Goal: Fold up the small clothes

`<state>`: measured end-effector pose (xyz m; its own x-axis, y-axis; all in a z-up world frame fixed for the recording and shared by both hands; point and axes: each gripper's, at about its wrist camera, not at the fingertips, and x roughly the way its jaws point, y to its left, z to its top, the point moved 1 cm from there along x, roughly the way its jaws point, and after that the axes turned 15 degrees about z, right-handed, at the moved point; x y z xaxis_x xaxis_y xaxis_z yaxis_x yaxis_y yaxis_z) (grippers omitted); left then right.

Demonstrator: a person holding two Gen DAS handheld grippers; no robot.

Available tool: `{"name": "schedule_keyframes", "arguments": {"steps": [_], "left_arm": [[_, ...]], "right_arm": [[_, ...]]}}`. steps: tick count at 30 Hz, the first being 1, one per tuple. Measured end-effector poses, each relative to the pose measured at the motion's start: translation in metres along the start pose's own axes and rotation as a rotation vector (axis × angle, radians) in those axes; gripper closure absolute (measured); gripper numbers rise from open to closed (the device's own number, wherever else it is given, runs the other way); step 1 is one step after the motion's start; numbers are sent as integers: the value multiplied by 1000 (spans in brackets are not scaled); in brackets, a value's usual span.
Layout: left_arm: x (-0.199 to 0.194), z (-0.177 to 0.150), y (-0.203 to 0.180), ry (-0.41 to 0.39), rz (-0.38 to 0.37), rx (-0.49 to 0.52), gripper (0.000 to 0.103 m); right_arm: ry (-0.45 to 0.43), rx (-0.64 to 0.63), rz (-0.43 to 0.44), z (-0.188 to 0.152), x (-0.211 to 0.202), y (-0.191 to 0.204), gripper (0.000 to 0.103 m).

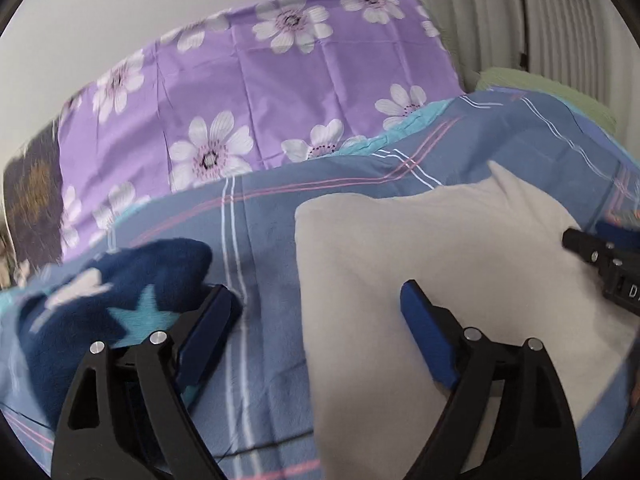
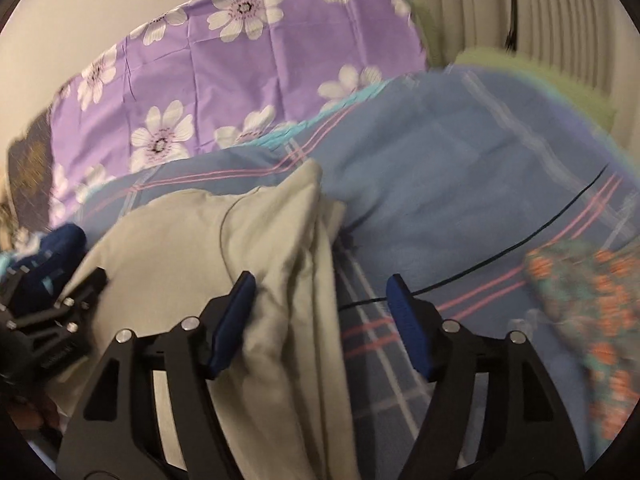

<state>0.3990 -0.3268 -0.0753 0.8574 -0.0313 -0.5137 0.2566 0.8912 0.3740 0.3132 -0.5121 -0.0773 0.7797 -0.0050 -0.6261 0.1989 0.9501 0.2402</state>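
Note:
A beige garment lies spread on the blue plaid bedsheet. My left gripper stands open over the garment's left edge: the right finger is above the cloth, the left finger above the sheet beside a navy star-print fleece. In the right wrist view the beige garment shows a bunched right edge. My right gripper is open astride that edge, with its left finger over the cloth and its right finger over the sheet. Neither pair of pads presses on anything.
A purple flowered cover rises behind the sheet, with a green blanket at the far right. An orange-and-teal floral garment lies to the right. A thin black cable crosses the sheet. White curtains hang behind.

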Motion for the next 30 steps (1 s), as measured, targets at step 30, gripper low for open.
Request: {"name": "schedule_keyframes", "arguments": {"steps": [30], "left_arm": [[-314,-200,108,-144,-173,-202,1]], "right_arm": [[-136,-247,4,-184,-332,153,2]]}}
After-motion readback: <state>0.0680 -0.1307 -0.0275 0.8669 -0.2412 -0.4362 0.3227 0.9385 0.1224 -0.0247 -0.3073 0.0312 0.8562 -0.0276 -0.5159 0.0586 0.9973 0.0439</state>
